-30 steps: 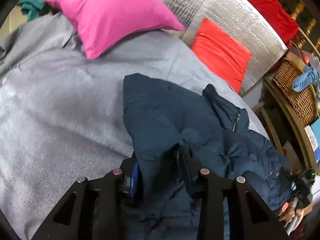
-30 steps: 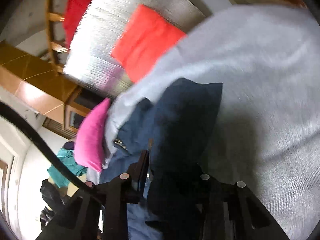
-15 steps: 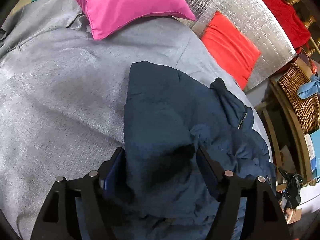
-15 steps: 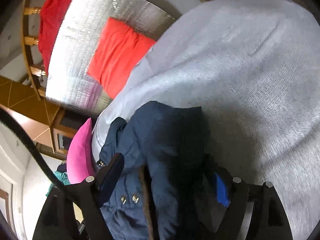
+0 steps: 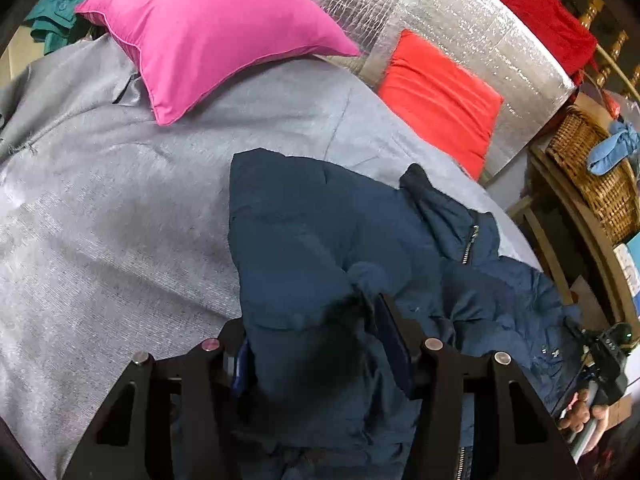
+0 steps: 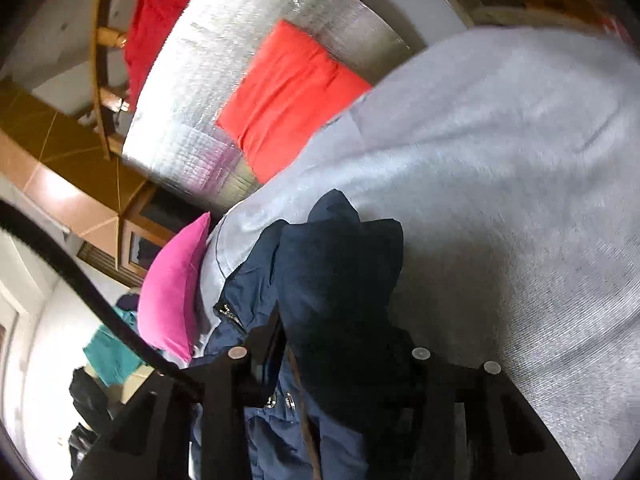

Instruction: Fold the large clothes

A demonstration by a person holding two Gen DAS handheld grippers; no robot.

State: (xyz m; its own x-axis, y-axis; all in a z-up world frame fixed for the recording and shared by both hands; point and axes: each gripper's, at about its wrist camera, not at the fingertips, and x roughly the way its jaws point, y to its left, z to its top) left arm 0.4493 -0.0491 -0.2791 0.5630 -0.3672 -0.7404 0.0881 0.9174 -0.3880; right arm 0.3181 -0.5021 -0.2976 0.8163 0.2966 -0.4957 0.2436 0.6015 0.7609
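A navy padded jacket [image 5: 320, 232] lies crumpled on a grey bedspread [image 5: 120, 220], its zip and collar to the right. My left gripper [image 5: 316, 344] straddles a thick fold of it, jaws closing, with fabric filling the gap and the pads pressing into it. In the right wrist view the same jacket [image 6: 336, 280] rises as a dark hump between the fingers of my right gripper [image 6: 344, 344], which is also closing on the cloth. The right gripper [image 5: 600, 360] and the hand holding it show at the lower right of the left wrist view.
A pink pillow [image 5: 208, 28] and a red cushion [image 5: 440, 96] lie at the head of the bed against a silver foil panel [image 5: 460, 12]. A wicker basket [image 5: 592, 168] stands on a wooden shelf to the right. Teal clothes [image 5: 60, 8] are piled at the far left.
Both grippers sprang wide half a second ago and have narrowed again around folds of the jacket. The jacket's folded edge lies flatter on the bed than a second ago.
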